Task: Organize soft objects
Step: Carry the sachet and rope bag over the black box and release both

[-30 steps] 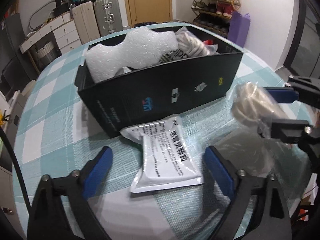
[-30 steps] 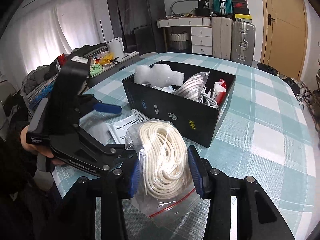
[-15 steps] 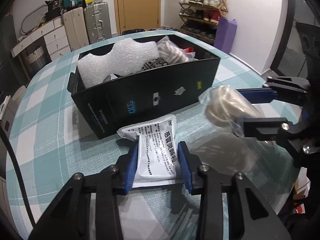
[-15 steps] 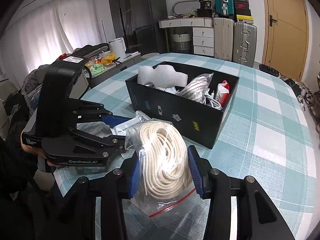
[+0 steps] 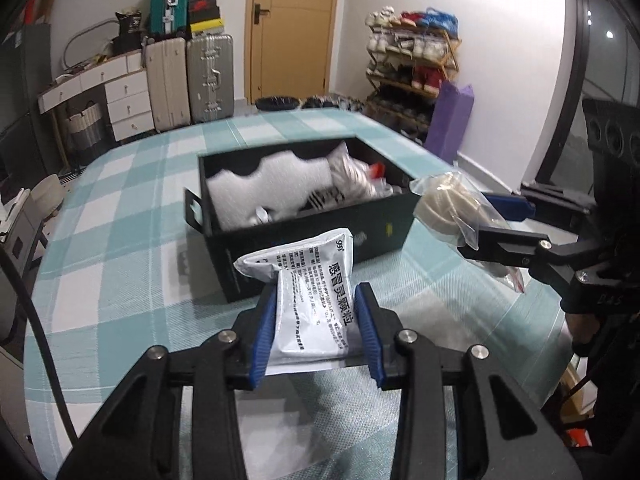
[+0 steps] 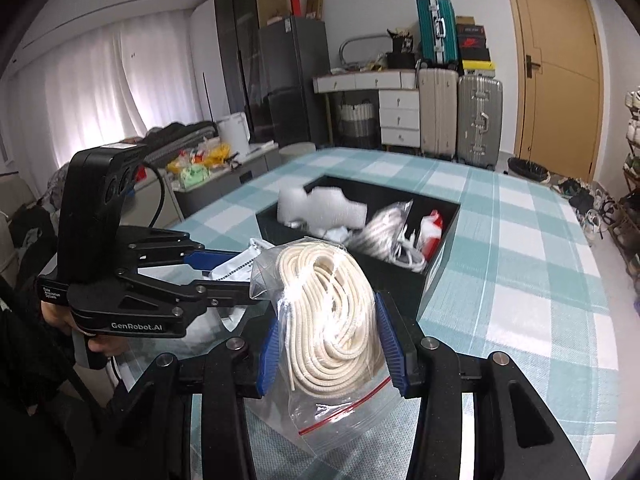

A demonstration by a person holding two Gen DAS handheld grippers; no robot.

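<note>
**Kid:** What is the biggest thing you see?

**Me:** The table [image 5: 120,216]. It has a cloth with green and white squares. The black box [image 5: 304,240] sits in the middle of it, so I will tell you where things are from the box.

**Kid:** What is in the box?

**Me:** A bumpy white foam piece [image 6: 324,204] is at one end. Next to it is a bag of white cord [image 6: 380,228]. Past that, at the other end, is something small and red and white [image 6: 432,226]. I cannot tell what it is.

**Kid:** What are your claws doing?

**Me:** My right claw [image 6: 330,344] is squeezed on a clear bag of rope [image 6: 332,320]. The rope is thick and cream. The bag has a red zip line at the bottom. It is up off the table, just in front of the box's near wall.

**Kid:** And the other one?

**Me:** My left claw [image 5: 316,328] is pinched on a white packet [image 5: 312,300] with black writing on it. The blue pads [image 5: 264,332] press both sides of it. The packet is in the air too, in front of the box's long side. Its top flops toward the box.

**Kid:** Are the two claws close?

**Me:** Yes, side by side, both on the near side of the box.
</note>
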